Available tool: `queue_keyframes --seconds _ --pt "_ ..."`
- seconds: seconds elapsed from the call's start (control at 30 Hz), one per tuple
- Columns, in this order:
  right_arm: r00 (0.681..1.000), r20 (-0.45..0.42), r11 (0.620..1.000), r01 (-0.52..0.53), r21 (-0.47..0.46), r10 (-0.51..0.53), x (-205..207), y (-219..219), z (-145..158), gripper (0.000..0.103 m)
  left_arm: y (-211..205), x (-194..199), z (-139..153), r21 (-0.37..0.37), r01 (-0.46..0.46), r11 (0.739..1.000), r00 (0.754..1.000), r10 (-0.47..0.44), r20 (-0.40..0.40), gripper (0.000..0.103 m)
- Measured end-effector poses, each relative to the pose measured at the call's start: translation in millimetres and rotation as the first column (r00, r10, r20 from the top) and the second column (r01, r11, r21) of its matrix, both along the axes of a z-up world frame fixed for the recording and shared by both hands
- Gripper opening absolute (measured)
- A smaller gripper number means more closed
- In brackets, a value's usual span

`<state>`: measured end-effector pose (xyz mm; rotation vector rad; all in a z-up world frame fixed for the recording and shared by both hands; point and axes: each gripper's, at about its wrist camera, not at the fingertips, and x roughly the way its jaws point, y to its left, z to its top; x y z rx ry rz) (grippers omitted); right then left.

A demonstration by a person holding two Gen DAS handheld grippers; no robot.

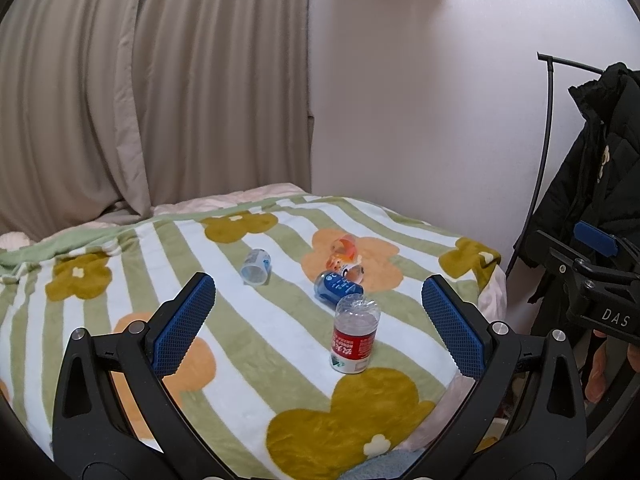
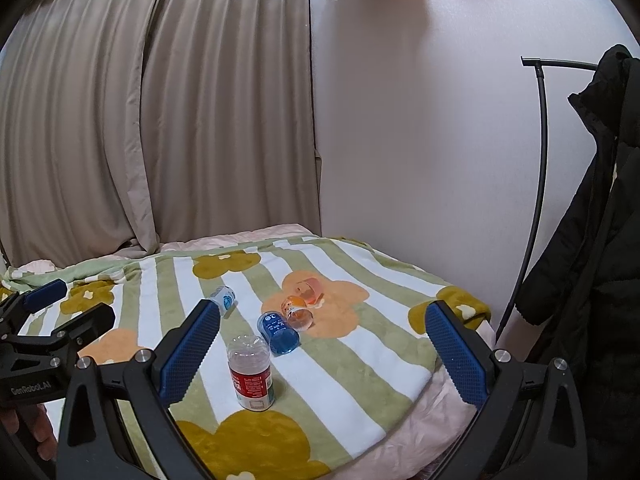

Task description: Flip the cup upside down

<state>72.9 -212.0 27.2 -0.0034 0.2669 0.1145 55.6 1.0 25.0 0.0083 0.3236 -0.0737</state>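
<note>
Several small cups sit on a striped flower blanket (image 1: 248, 360). A clear cup with a red label (image 1: 355, 334) (image 2: 251, 376) stands with its crinkled base up. Behind it a blue cup (image 1: 338, 287) (image 2: 279, 333) lies on its side. Two orange-tinted clear cups (image 1: 345, 256) (image 2: 304, 300) lie tipped together further back. A pale cup with blue print (image 1: 256, 266) (image 2: 223, 298) lies on its side to the left. My left gripper (image 1: 318, 280) and right gripper (image 2: 323, 306) both hover wide open above the near edge, with nothing between their fingers.
The blanket covers a bed (image 2: 400, 432) whose right edge drops off. A beige curtain (image 1: 140, 100) and a white wall (image 1: 420, 120) stand behind. A black coat (image 2: 592, 260) hangs on a rack at the right. A hand (image 1: 600, 368) holds the other gripper.
</note>
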Motion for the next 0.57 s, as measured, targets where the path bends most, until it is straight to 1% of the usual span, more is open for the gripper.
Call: queue_keyframes --seconds 0.17,0.37,0.57 --pt "1.000 0.001 1.000 -0.002 0.001 0.002 0.2 -0.4 -0.1 0.103 -1.4 1.1 0.4 0.003 -0.010 1.000 1.000 0.010 0.002 0.103" --pt "1.000 -0.001 1.000 -0.001 0.001 0.001 0.3 -1.2 -0.5 0.102 -3.6 -0.1 1.5 0.027 -0.032 0.999 0.999 0.031 0.018 0.103" --pt "1.000 -0.001 1.000 -0.001 0.002 0.001 0.7 -1.2 -0.9 0.102 -2.6 -4.5 2.6 0.004 -0.024 1.000 0.999 0.023 0.047 0.103"
